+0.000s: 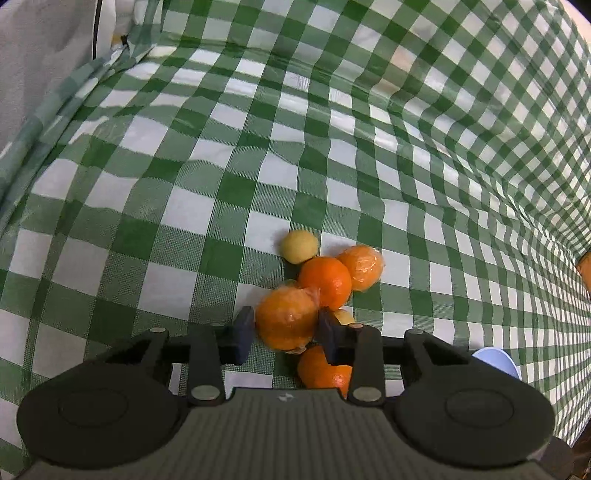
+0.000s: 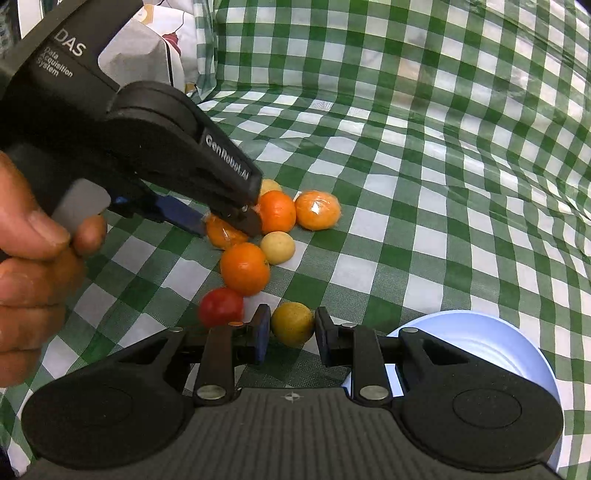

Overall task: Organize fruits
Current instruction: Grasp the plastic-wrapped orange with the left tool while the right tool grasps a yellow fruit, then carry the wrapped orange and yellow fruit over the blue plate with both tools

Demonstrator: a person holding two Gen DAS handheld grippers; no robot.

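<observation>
Green-checked tablecloth (image 1: 332, 110), fruit clustered in the middle, blue bowl (image 2: 498, 343) looks empty, so I judge sorting is barely begun. My left gripper (image 1: 286, 328) angles down, jaws clamped on a wrapped orange (image 1: 284, 321). My right gripper (image 2: 291, 332) pinches a yellow-green fruit (image 2: 291, 323) beside the bowl.

Green-and-white checked tablecloth (image 1: 229, 155) covers whole table surface, wrinkled, glossy, folds rising toward far edge. Cloth drapes over far-left corner in bunched pleats (image 2: 207, 44). Beyond that corner: white crumpled sheet or bag (image 2: 147, 51) with thin dark line and small dark-red printed mark, partly hidden; what it is cannot be told. Same pale material with dark vertical line at top left of left wrist view (image 1: 74, 33).
</observation>
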